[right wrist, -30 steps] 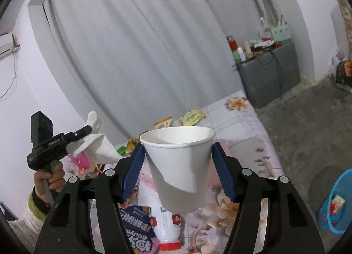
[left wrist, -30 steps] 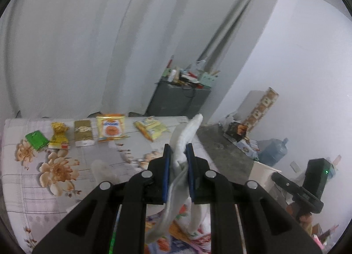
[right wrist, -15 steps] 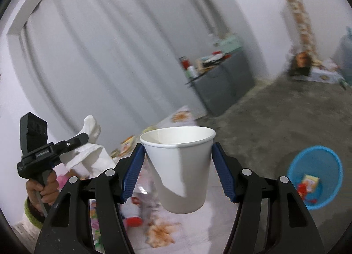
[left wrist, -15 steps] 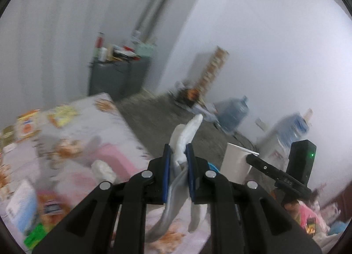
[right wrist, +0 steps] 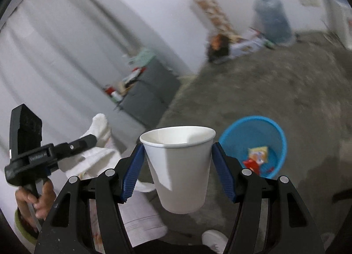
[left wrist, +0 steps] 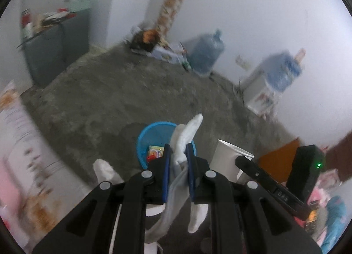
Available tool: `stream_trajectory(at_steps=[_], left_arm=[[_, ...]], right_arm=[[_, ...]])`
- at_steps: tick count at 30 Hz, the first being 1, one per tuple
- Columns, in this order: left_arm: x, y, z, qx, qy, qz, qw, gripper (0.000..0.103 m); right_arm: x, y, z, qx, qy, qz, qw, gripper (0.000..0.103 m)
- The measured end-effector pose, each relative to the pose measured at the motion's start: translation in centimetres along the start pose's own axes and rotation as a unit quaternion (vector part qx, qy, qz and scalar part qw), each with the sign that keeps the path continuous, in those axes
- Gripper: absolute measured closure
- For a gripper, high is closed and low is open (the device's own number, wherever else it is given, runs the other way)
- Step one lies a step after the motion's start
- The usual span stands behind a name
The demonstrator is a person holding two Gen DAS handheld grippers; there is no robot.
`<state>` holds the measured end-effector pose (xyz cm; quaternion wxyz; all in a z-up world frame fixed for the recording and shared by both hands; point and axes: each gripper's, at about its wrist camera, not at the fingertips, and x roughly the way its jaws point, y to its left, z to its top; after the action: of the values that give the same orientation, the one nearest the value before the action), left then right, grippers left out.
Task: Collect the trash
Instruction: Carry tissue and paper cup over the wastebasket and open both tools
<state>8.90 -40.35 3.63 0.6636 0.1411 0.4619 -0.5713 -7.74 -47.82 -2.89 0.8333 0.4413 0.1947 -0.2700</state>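
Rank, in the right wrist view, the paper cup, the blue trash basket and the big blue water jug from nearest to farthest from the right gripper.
1. Paper cup: clamped between the right gripper pads.
2. Blue trash basket: on the floor, just beyond and to the right.
3. Water jug: far back by the white wall, upper right.

Seemingly bare floor [right wrist: 275,91] around the open-topped blue bin [right wrist: 253,126].
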Motion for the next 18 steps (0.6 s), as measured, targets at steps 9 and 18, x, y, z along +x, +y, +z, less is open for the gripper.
stream_trajectory(at_steps=[9,18], left_arm=[[14.3,-3.5,0.8,0.009,0.074,-0.011,0.9971,0.089],[23.1,-1.9,0.9,-0.041,0.080,0.001,0.9960,0.055]], right_arm=[[3.3,-9.8,0.3,0.113,0.028,-0.034,0.993,0.043],[9.9,-16.7,-0.5,0.188,0.065,-0.070,0.977,0.036]])
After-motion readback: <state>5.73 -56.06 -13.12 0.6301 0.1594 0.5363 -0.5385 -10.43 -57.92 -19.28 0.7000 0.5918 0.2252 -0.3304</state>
